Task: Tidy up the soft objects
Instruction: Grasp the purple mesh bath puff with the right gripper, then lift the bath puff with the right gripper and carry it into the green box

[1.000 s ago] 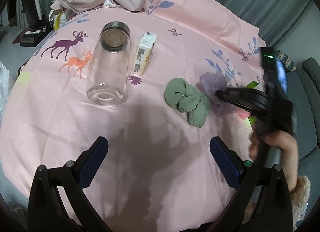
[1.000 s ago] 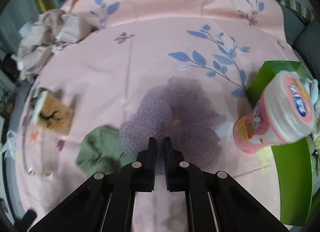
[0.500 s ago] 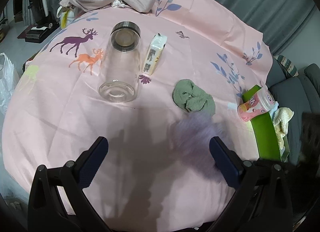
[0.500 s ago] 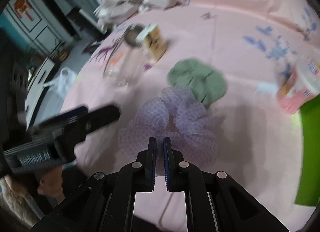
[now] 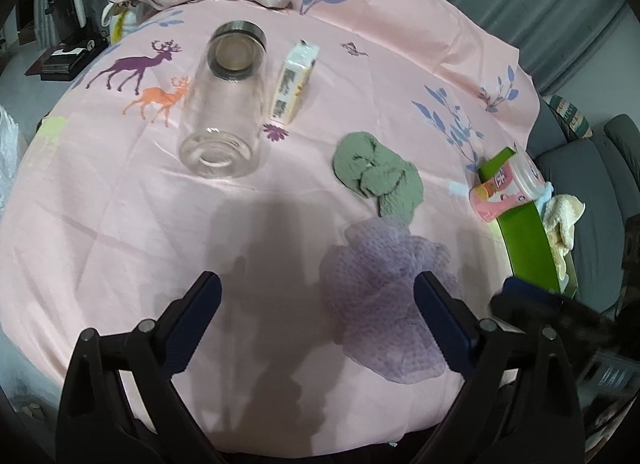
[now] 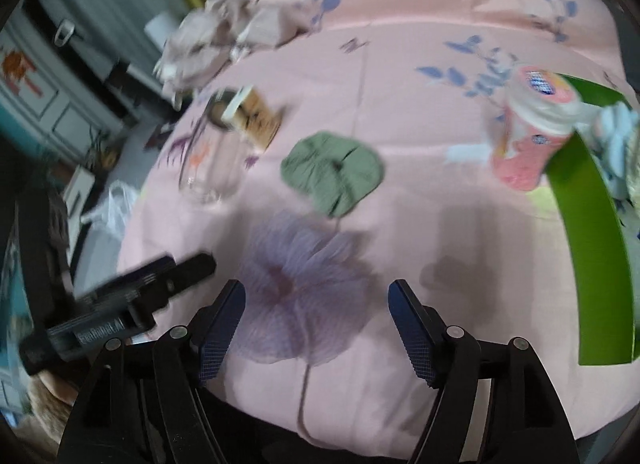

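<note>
- The right gripper (image 6: 316, 316) has just been opened; the purple scrunchie (image 6: 304, 288) is released at six o'clock on the tablecloth (image 6: 420, 104).
- The left gripper (image 5: 316, 312) is held wide, empty.
- The thin mesh could be snagged by a finger.
- The green scrunchie (image 5: 378, 174) at twelve o'clock could be dragged along.

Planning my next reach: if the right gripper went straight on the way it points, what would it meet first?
Most likely the sheer lilac mesh scrunchie, lying on the pink printed cloth just ahead of the open jaws of the right gripper; depth is unclear.

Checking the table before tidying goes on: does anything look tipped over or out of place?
Yes. The glass jar lies on its side beside the tissue pack, and the pink canister leans tilted against the green box.
</note>
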